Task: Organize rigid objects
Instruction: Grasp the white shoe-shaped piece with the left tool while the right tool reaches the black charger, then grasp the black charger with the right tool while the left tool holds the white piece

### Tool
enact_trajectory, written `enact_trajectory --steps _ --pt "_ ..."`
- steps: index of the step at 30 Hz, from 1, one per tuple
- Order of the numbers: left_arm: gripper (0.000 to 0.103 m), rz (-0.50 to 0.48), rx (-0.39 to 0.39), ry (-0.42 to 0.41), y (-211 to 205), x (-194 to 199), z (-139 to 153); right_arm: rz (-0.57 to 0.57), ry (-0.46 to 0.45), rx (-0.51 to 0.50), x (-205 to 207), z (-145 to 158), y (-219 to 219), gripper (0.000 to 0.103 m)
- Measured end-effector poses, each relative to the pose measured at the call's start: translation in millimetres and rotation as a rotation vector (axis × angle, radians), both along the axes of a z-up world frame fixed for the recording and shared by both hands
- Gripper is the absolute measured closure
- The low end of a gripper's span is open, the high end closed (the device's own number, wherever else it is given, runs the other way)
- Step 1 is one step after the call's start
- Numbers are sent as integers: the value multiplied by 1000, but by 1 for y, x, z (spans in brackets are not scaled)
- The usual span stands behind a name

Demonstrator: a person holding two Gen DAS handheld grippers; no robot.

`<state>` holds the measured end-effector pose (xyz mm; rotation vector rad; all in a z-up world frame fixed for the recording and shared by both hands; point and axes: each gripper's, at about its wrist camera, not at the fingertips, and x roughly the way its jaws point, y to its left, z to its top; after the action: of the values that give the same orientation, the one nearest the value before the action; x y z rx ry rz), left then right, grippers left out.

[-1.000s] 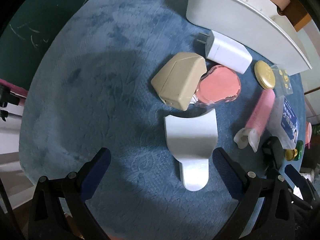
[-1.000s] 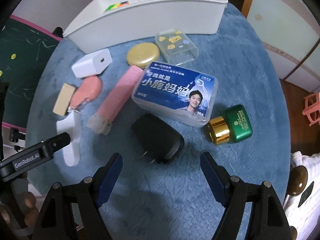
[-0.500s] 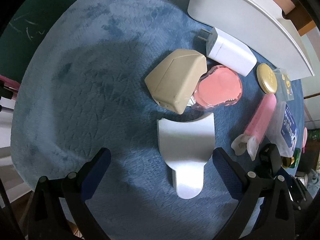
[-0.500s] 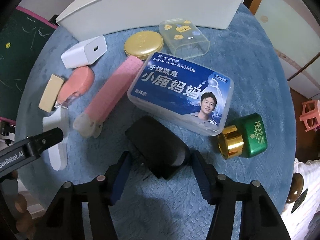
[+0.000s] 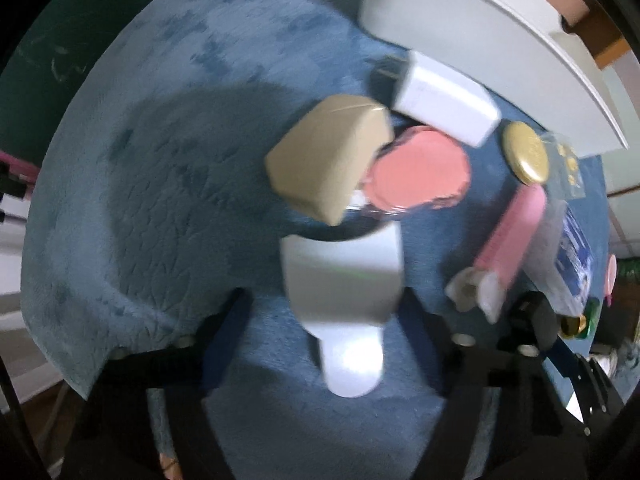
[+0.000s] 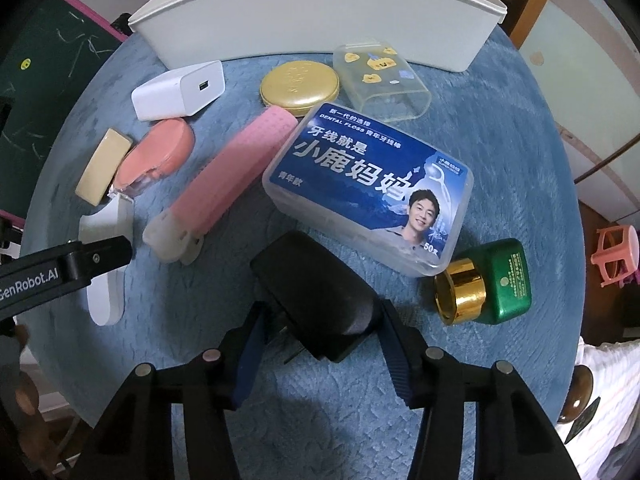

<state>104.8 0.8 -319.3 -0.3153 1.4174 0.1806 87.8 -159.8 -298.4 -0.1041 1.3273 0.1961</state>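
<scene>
Rigid objects all lie loose on the blue mat (image 6: pixel 520 128), none visibly in the white bin (image 6: pixel 320 20). Left gripper (image 5: pixel 324 328), just closing, flanks the white flat piece (image 5: pixel 344 292); right gripper (image 6: pixel 320 344) closes around the black charger (image 6: pixel 316 296); contact unclear.

You are working over a round table (image 6: pixel 520 128) covered in a blue textured cloth; at your nine o'clock in the right wrist view a dark green chalkboard (image 6: pixel 44 80) with a pink frame carries faint chalk scribbles; at three o'clock a pink plastic stool (image 6: pixel 616 256) stands on a brown wooden floor (image 6: pixel 596 300); towards one o'clock pale glass door panels (image 6: pixel 580 92) sit in a wooden frame; the light is dim and even, and a soft shadow falls across the cloth in the left wrist view.
</scene>
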Motion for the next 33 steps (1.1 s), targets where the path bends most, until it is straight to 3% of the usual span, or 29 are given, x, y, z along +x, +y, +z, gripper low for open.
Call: enact_trajectory --steps 4,9,18,19,20,21,26,33 --pt "45 -61 70 -3 -15 0 3 8 1 7 -4 4 -5 49" --pt "45 -82 70 -15 -14 -5 10 31 -22 12 -14 12 -11 49" --pt "45 -162 135 -140 -25 -3 80 50 -79 53 -32 50 -19 52" --pt "45 -170 140 -155 -22 -3 91 53 -90 60 -33 56 -21 67" --pt "45 -177 146 -169 -20 -8 104 57 -106 70 -36 65 -21 91" --pt "45 -183 151 -183 -22 -10 112 62 -117 62 -38 73 -23 100" --pt "45 -197 185 -262 -19 -7 148 71 -190 70 -39 106 -26 101" --pt "45 -189 180 -255 -8 -10 155 29 -137 123 -26 99 -32 101"
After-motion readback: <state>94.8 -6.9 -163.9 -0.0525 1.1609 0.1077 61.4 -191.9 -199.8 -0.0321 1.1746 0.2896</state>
